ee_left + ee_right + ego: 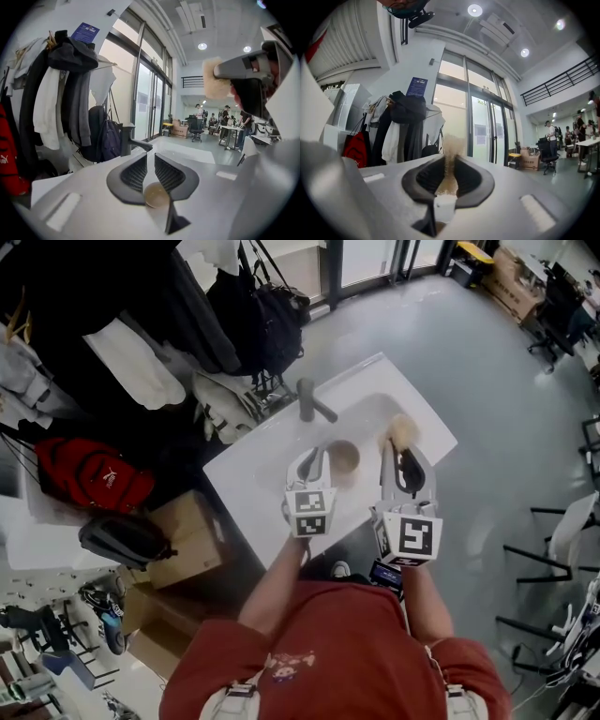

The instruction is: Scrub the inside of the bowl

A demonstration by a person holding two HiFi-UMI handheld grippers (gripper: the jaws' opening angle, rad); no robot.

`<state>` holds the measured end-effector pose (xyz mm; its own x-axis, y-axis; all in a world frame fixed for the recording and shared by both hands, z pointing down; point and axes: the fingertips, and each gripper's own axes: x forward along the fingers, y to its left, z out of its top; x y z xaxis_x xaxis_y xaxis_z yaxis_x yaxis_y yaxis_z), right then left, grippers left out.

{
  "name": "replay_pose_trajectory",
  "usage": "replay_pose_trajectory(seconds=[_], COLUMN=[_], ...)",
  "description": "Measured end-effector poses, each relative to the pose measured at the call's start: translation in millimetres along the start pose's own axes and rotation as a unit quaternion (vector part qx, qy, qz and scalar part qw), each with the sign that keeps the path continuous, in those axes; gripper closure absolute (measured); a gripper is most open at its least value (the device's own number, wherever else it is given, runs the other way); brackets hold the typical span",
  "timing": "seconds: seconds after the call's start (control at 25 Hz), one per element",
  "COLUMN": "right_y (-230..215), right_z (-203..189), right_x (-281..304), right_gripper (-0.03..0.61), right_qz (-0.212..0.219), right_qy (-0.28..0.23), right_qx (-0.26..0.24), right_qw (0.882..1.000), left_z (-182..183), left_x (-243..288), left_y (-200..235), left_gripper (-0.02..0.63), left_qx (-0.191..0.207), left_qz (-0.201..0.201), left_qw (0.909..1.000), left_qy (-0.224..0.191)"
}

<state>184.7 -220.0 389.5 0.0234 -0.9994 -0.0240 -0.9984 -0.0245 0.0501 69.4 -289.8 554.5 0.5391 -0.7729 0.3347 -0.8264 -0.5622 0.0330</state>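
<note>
A small tan bowl (344, 457) sits in the white sink (373, 381), just in front of the faucet (309, 401). My left gripper (317, 459) hovers over the bowl's near left side. In the left gripper view its jaws (150, 157) stand a narrow gap apart, and the bowl (156, 195) shows through that gap, below them; the pads are not pressing on it. My right gripper (401, 452) is shut on a tan fuzzy scrubber (403, 430) held above the sink's right half. The scrubber (449, 161) sticks out past the jaw tips and also shows in the left gripper view (213, 84).
Coats, a dark bag (267, 310) and a red backpack (89, 474) hang or lie left of the sink. Cardboard boxes (183, 540) stand by its front left corner. Chairs (562, 540) stand at the right. People and desks are far off across the room (225, 124).
</note>
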Motion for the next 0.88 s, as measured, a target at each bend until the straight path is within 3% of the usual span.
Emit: replay_pose_trajectory(seconds=[0.32, 0.88], right_y=[-3.1, -16.0], right_z=[-13.1, -50.0], right_x=[7.6, 17.7], right_gripper=[0.526, 0.526], right_qz=[-0.013, -0.038], right_qy=[0.026, 0.069], right_qx=[-0.001, 0.000], right_qw=[1.000, 0.997], left_z=[-58.9, -140.0], left_x=[35.3, 84.3], left_y=[3.2, 3.3], left_gripper=[0.481, 0.430], left_qx=[-0.045, -0.090], left_qz=[-0.020, -0.034], left_qw=[0.9945, 0.9742], left_qy=[0.092, 0.204])
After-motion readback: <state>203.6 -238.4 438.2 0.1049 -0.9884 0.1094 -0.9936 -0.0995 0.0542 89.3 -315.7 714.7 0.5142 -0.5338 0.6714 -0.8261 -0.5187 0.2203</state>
